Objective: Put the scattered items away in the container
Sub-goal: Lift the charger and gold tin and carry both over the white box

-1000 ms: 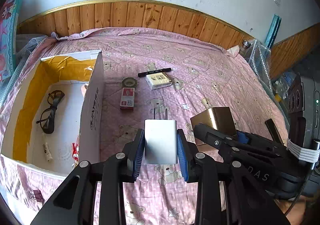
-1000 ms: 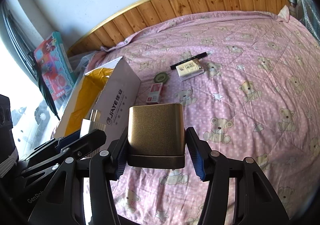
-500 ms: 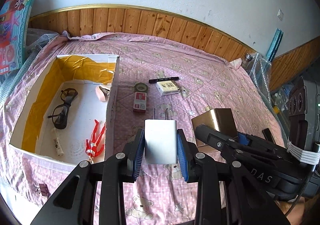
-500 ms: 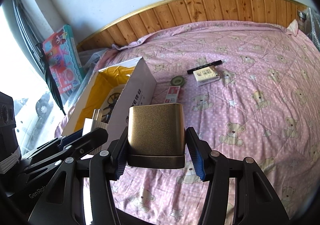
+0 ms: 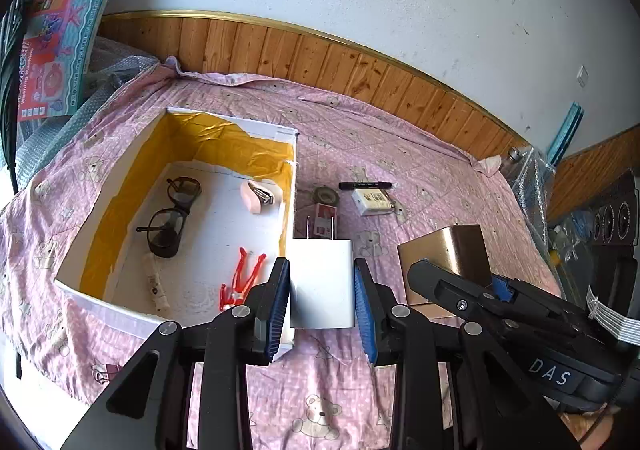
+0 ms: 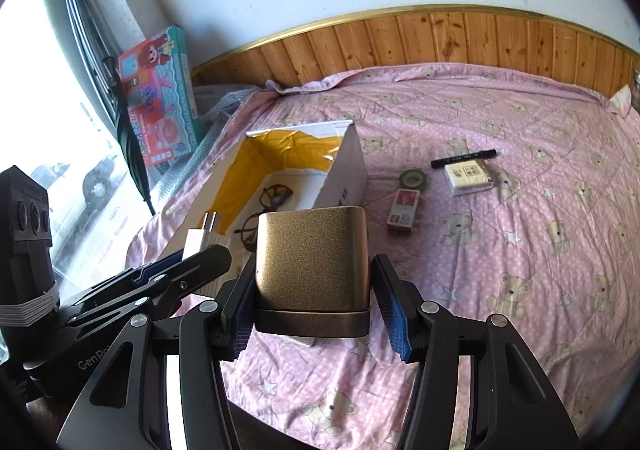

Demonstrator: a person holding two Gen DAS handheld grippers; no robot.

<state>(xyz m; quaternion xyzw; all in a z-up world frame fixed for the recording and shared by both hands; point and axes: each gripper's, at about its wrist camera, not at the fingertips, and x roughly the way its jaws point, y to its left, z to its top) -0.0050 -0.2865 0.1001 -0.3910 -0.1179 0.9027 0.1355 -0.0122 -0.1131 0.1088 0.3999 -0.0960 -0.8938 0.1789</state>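
Above a pink bear-print bedspread [image 5: 420, 169], your left gripper [image 5: 322, 292] clamps a white wall charger [image 5: 321, 282], prongs forward, at the near right corner of the open yellow-lined box [image 5: 120, 185]. Your right gripper [image 6: 316, 302] grips a gold case [image 6: 312, 258] just beside it. Glasses [image 5: 170, 217] and red pliers [image 5: 244, 278] lie inside the box; a marker [image 6: 464, 157] lies well apart on the bedspread.

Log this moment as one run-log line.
left gripper: shut on white charger | right gripper: shut on gold box | both held near container | neither dropped in
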